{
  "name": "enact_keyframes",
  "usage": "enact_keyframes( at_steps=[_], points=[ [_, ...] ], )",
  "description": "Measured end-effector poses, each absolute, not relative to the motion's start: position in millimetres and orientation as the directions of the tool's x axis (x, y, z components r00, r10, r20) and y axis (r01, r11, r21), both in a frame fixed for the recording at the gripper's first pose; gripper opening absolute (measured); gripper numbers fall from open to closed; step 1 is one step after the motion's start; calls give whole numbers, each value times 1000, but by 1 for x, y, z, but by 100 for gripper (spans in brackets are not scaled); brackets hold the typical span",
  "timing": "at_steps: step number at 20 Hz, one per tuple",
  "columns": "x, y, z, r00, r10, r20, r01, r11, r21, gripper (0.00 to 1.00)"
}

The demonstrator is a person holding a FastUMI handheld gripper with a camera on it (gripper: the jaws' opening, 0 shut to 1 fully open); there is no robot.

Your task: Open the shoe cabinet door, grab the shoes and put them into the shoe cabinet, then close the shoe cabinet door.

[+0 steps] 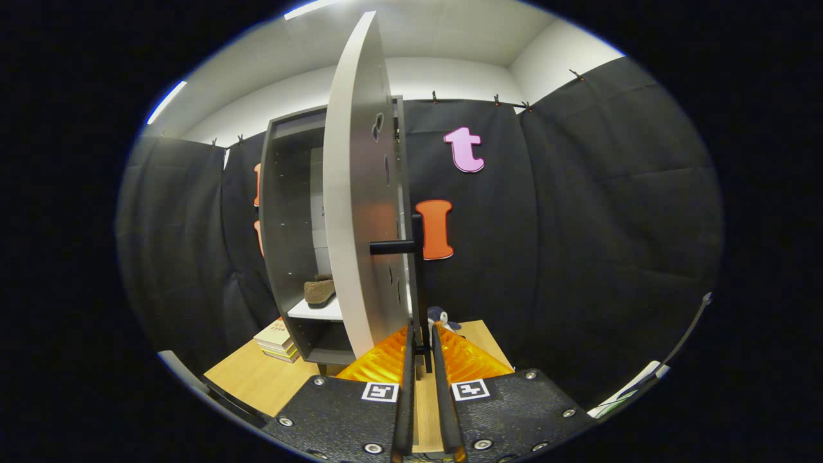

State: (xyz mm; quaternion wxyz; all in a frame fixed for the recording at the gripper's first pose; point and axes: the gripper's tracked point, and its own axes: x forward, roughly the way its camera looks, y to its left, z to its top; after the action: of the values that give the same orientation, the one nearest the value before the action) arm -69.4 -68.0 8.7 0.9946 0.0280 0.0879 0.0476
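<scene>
- A gripper points at an open cabinet standing on a wooden table.
- The door stands ajar, seen nearly edge-on, just ahead of the fingers.
- A dark bar handle runs down the door's front edge, held off it by a short peg.
- The two fingers are drawn close together around the lower end of the handle; they look pinched on it, though the contact itself is hard to make out.
- One brown shoe sits on a white shelf inside the cabinet, beyond the door. Any second shoe is hidden by the door.
- Judging from this, the shoe is already stowed and the step in hand is closing the door.
- The next move likely calls for swinging the handle in an arc toward the cabinet's open side, following the hinge, and keeping the grip until the door meets the frame.
- Counted: one cabinet, one door, one handle, one shoe in sight.
- Also on the table: one small stack of books beside the cabinet, and one small toy figure just beyond the fingertips.
</scene>
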Motion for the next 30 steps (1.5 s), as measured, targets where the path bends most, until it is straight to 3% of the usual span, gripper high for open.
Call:
enact_keyframes(
  at_steps=[18,21,26,30],
  points=[
    [-83,-76,19,989,-84,-123,97,989,108,17],
    [-88,-67,13,986,-77,-146,92,991,101,28],
    [-95,-45,-8,977,-44,-210,58,996,60,61],
    [-101,-20,-28,960,-15,-280,38,996,78,72]
  ],
)
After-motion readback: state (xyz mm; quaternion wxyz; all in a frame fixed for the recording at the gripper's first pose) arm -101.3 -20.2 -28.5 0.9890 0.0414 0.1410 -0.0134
